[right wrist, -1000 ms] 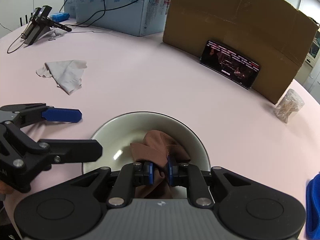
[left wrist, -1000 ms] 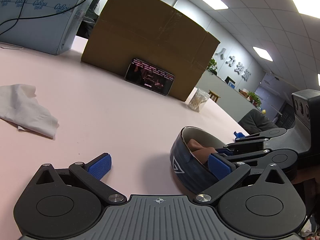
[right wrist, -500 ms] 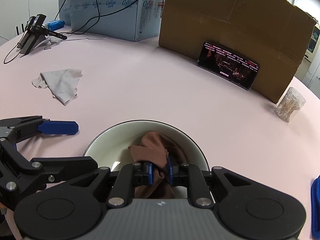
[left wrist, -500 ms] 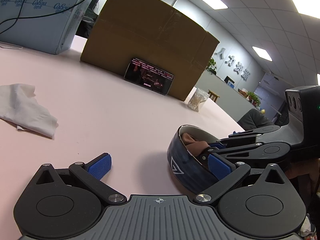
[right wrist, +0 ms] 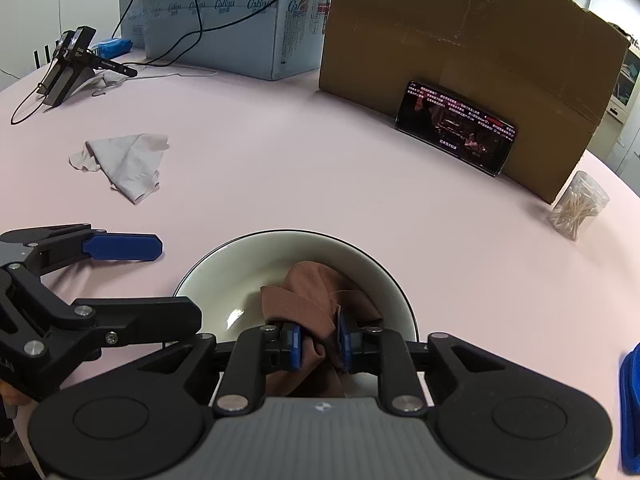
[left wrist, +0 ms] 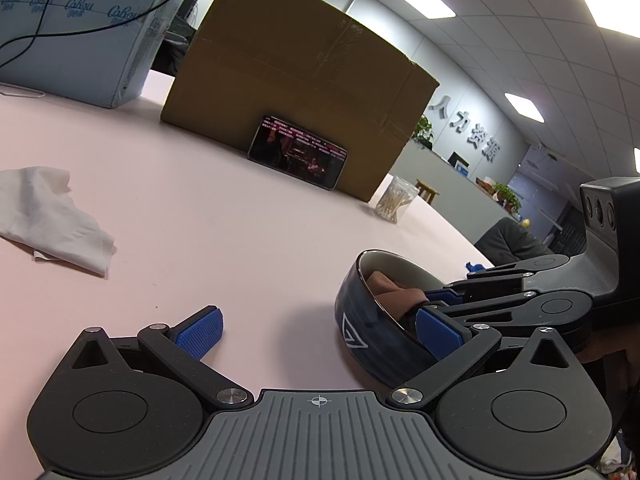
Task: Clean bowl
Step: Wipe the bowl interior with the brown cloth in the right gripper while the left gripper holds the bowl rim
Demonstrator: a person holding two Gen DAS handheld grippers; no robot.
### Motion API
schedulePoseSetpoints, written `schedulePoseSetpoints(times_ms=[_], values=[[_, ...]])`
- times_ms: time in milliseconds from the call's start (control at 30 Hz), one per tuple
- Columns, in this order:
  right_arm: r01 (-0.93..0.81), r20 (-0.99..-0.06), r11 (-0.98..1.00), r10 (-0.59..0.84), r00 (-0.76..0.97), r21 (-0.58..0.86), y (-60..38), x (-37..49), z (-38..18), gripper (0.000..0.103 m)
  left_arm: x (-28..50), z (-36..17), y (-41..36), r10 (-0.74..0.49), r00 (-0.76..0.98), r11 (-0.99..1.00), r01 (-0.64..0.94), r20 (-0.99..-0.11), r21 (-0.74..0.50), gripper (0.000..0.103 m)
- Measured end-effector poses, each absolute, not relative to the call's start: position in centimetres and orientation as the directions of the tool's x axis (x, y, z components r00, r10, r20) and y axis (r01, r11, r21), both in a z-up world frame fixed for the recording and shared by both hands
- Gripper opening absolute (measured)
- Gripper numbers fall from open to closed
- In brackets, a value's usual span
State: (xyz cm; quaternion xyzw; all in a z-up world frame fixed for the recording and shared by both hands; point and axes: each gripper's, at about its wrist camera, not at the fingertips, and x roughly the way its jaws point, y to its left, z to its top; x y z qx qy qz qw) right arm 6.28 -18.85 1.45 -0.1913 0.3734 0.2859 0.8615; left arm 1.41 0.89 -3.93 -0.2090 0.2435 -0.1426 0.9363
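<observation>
A bowl, dark blue outside [left wrist: 372,320] and cream inside [right wrist: 256,268], sits on the pink table near its front edge. A brown cloth [right wrist: 316,292] lies bunched in it. My right gripper [right wrist: 320,342] reaches down into the bowl; its jaws are opening, and the cloth still fills the gap and touches both blue pads. In the left wrist view the right gripper [left wrist: 444,298] comes in from the right over the rim. My left gripper [left wrist: 318,334] stands wide open. One of its fingers [right wrist: 160,316] lies at the bowl's near-left rim, the other on the table.
A crumpled white tissue [right wrist: 124,164] lies left of the bowl. A phone [right wrist: 456,128] leans on a cardboard box [right wrist: 460,32] at the back, with a blue carton [right wrist: 224,16] beside it. A jar of cotton swabs [right wrist: 578,208] stands far right, a black device [right wrist: 68,64] far left.
The right gripper's pads have parted a little around the brown cloth. The left gripper and the bowl have stayed where they were.
</observation>
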Motion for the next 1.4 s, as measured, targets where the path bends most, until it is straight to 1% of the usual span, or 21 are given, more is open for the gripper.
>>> schedulePoseSetpoints(times_ms=[233, 267, 400, 467, 533, 800, 1033, 1233, 1400], values=[[-0.628, -0.746, 0.776, 0.385, 0.543, -0.057, -18.9, 7.3, 1.8, 0.031, 1.4, -3.9, 0.9, -0.367, 0.841, 0.873, 0.164, -0.397, -0.460, 0.103], [-0.628, -0.747, 0.777, 0.392, 0.537, -0.044, -18.9, 7.5, 1.8, 0.031, 1.4, -3.9, 0.9, -0.365, 0.842, 0.873, 0.161, -0.398, -0.461, 0.103], [-0.627, -0.751, 0.779, 0.408, 0.519, -0.010, -18.9, 8.3, 1.6, 0.023, 1.4, -3.9, 0.9, -0.367, 0.842, 0.872, 0.163, -0.396, -0.461, 0.103], [-0.629, -0.753, 0.777, 0.401, 0.521, -0.021, -18.8, 8.3, 1.5, 0.018, 1.4, -3.9, 0.9, -0.367, 0.842, 0.872, 0.163, -0.396, -0.462, 0.103], [-0.628, -0.759, 0.778, 0.393, 0.520, -0.027, -18.9, 8.3, 1.4, 0.016, 1.4, -3.9, 0.9, -0.368, 0.842, 0.872, 0.163, -0.396, -0.462, 0.103], [-0.648, -0.782, 0.758, 0.355, 0.512, -0.080, -19.2, 7.1, 1.3, 0.016, 1.4, -3.9, 1.0, -0.368, 0.842, 0.871, 0.164, -0.395, -0.463, 0.103], [-0.677, -0.782, 0.734, 0.395, 0.482, -0.046, -18.8, 6.7, 1.4, 0.016, 1.4, -3.9, 1.0, -0.368, 0.842, 0.872, 0.164, -0.395, -0.462, 0.103], [-0.644, -0.765, 0.765, 0.393, 0.510, -0.037, -18.7, 7.7, 1.3, 0.017, 1.3, -3.9, 1.0, -0.369, 0.841, 0.871, 0.164, -0.395, -0.463, 0.103], [-0.631, -0.770, 0.774, 0.374, 0.517, -0.048, -19.1, 7.8, 1.3, 0.017, 1.3, -3.9, 0.9, -0.369, 0.842, 0.871, 0.164, -0.395, -0.463, 0.103]])
